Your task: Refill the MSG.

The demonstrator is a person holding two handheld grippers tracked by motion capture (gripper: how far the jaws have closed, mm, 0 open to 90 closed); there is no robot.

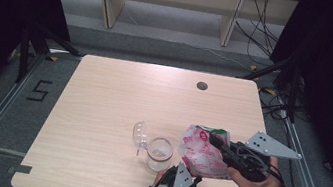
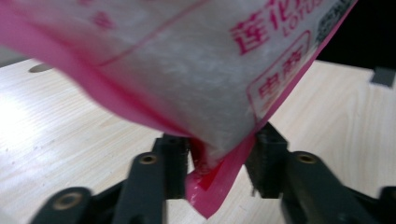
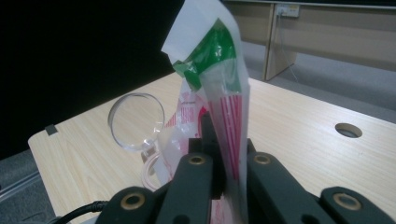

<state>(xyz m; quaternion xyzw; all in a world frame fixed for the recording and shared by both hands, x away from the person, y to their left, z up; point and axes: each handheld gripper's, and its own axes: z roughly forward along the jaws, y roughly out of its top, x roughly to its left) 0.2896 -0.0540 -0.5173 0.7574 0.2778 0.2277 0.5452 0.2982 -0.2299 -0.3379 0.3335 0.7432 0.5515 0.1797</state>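
Observation:
A pink and white printed plastic bag (image 1: 203, 155) with a green top hangs above the table's near right part. My right gripper (image 1: 213, 139) is shut on the bag's upper edge; in the right gripper view the bag (image 3: 224, 93) rises from between the jaws of that gripper (image 3: 224, 154). My left gripper (image 1: 193, 177) sits below the bag. In the left gripper view the bag's pink lower corner (image 2: 210, 186) is pinched between the two pads of that gripper (image 2: 217, 158). A clear jar (image 1: 160, 153) stands left of the bag, its hinged lid (image 1: 140, 136) open to the left.
The wooden table (image 1: 118, 96) has a round cable hole (image 1: 201, 85) near its far edge. Black curtains flank the table, with metal rails on the floor on both sides. The jar's lid (image 3: 136, 122) stands close to the bag's left side.

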